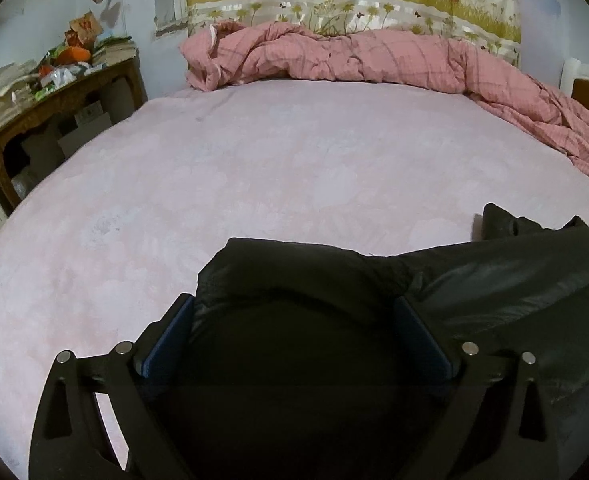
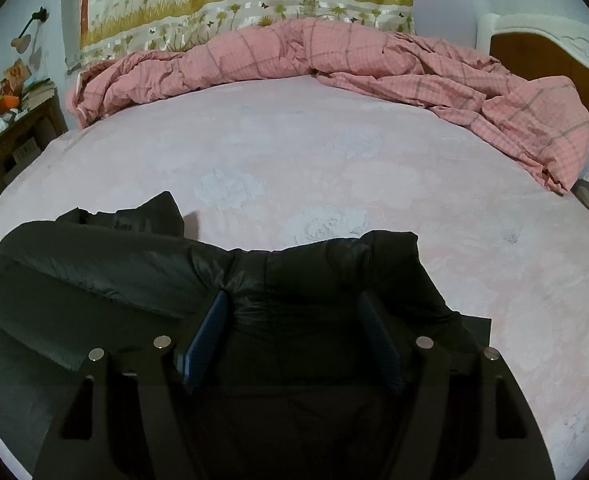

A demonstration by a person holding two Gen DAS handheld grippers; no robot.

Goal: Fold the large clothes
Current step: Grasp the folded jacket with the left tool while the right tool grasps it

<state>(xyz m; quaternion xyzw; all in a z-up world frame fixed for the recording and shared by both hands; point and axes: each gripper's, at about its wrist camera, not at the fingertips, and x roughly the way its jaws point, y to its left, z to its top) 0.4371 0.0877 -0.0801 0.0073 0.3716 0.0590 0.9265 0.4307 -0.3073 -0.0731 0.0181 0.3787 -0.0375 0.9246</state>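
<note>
A black padded jacket (image 1: 474,292) lies at the near edge of the pink bed sheet (image 1: 274,168). My left gripper (image 1: 294,304) has its jaws wide apart, with a puffy bulge of the jacket's left end filling the space between the blue pads (image 1: 170,336). My right gripper (image 2: 294,300) also has its jaws apart, with the jacket's (image 2: 94,272) right end bunched between its pads (image 2: 208,332). Neither pair of pads is pressed together. The jacket spans between both grippers, and a part of it sticks up behind the middle.
A rumpled pink checked duvet (image 1: 374,60) lies along the far edge and right side of the bed (image 2: 494,104). A cluttered wooden side table (image 1: 54,92) stands at the left. A floral curtain (image 2: 246,4) hangs behind. A headboard (image 2: 554,64) is at the right.
</note>
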